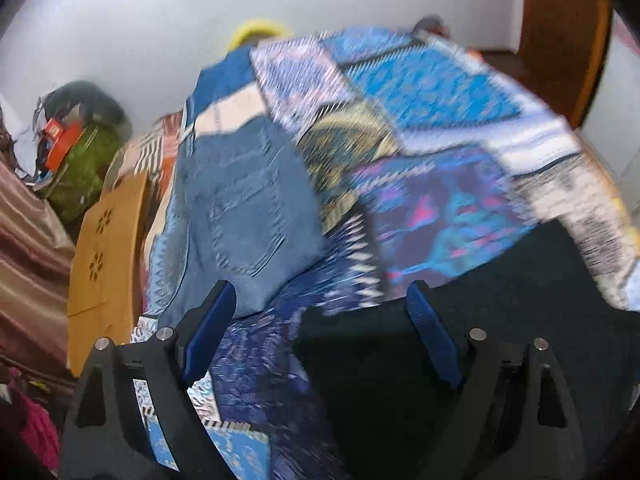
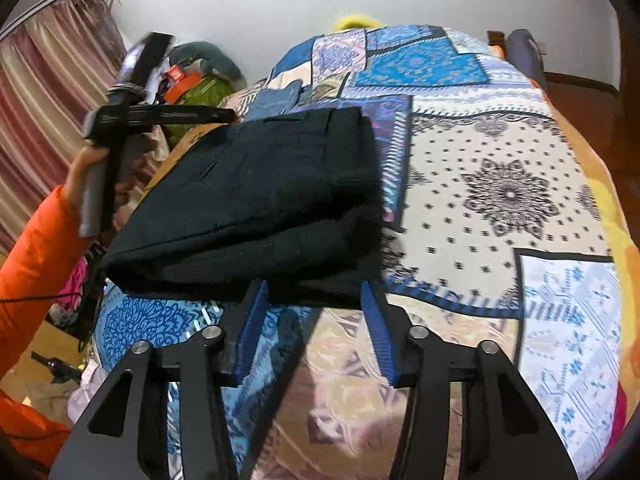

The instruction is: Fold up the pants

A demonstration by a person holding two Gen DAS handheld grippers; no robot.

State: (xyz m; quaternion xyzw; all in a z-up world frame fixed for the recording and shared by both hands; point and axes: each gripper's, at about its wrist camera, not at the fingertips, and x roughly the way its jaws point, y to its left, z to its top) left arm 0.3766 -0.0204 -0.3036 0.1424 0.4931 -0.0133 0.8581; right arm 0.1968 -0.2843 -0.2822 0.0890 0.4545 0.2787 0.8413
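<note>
While both my grippers are spread wide and empty, my right gripper has its blue-padded fingertips at the near edge of the one folded black fabric pants, centre-left of frame, on the patchwork-print bedspread. My left gripper shows motion blur. One folded blue denim jeans lies centre-left, upper in its view.

black tool, blue ribbed pads, orange sleeve
</note>
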